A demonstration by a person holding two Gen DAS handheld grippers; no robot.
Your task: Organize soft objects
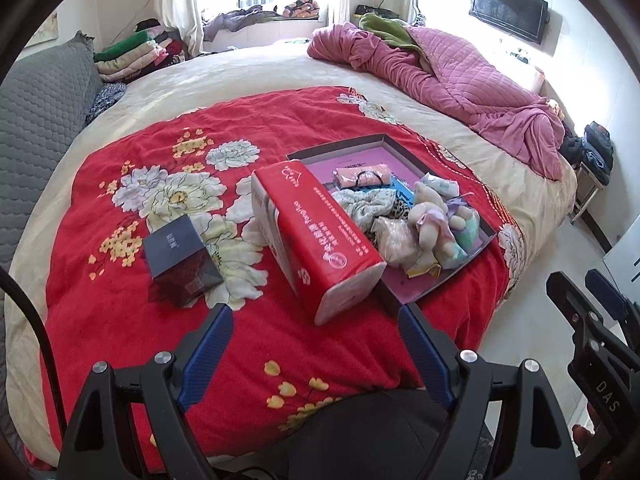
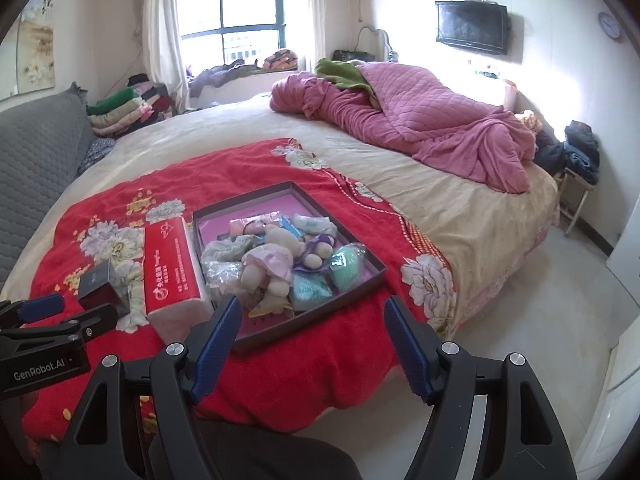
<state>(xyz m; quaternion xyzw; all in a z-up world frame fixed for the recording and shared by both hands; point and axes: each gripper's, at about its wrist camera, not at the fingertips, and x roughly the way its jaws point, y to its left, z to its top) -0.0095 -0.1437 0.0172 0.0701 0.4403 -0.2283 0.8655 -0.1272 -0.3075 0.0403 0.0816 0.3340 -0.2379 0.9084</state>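
Observation:
A shallow dark tray [image 1: 384, 140] [image 2: 376, 270] lies on a red floral blanket [image 1: 120, 288] [image 2: 320, 360]. It holds a plush bear [image 2: 272, 258] [image 1: 430, 218], a mint soft ball [image 2: 346, 266], tissue packets [image 2: 310, 286], scrunchies and other soft bits. A red tissue pack [image 1: 320, 232] [image 2: 172, 264] lies left of the tray. My left gripper [image 1: 316, 324] is open just short of the pack's near end. My right gripper [image 2: 312, 316] is open before the tray's near edge. Nothing sits between either pair of fingers.
A small dark box [image 1: 180, 260] [image 2: 102, 284] rests on the blanket left of the pack. A pink quilt [image 2: 420, 120] is bunched at the bed's far right. Folded clothes [image 1: 132, 54] are stacked far left beside a grey headboard [image 1: 40, 108]. Floor lies to the right.

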